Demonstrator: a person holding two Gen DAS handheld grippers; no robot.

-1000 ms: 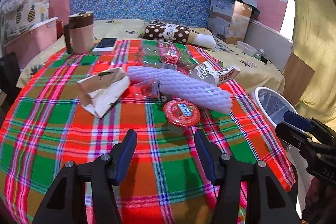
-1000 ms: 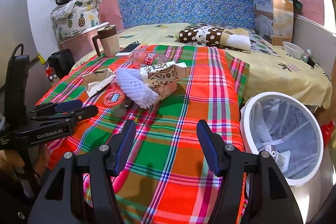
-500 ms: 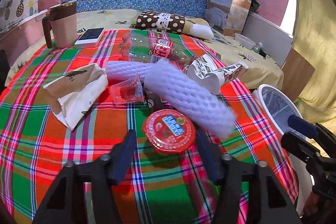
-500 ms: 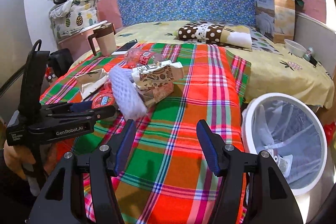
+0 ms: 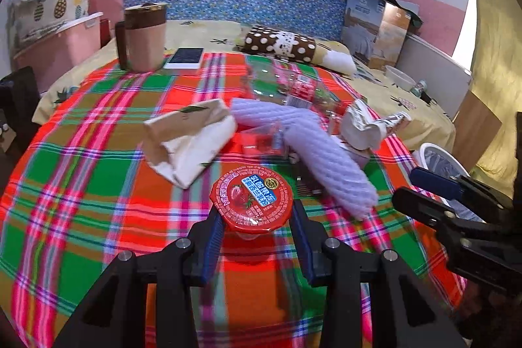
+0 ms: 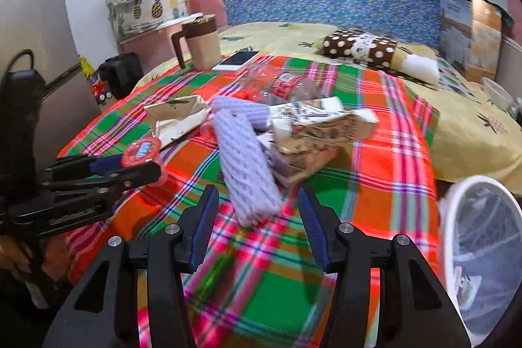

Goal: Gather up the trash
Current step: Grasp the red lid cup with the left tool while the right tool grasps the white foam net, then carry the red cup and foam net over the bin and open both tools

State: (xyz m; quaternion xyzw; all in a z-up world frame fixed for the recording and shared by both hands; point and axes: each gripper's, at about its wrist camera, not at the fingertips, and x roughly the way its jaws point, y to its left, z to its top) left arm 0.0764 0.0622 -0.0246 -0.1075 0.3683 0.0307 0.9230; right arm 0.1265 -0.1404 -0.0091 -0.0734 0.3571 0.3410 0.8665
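closing left gripper [image 5: 257, 219] fingers around jelly cup [image 5: 251, 201], contact unclear; light, crushable, grip below rim. right gripper [image 6: 257, 217] fingers closing, apart, foam sleeve [image 6: 244, 165] between.

Bright indoor light, motion blur, fisheye-warped edges

Left tongs [image 5: 257, 227] and right tongs [image 6: 257, 217] closing, seemingly still parted.
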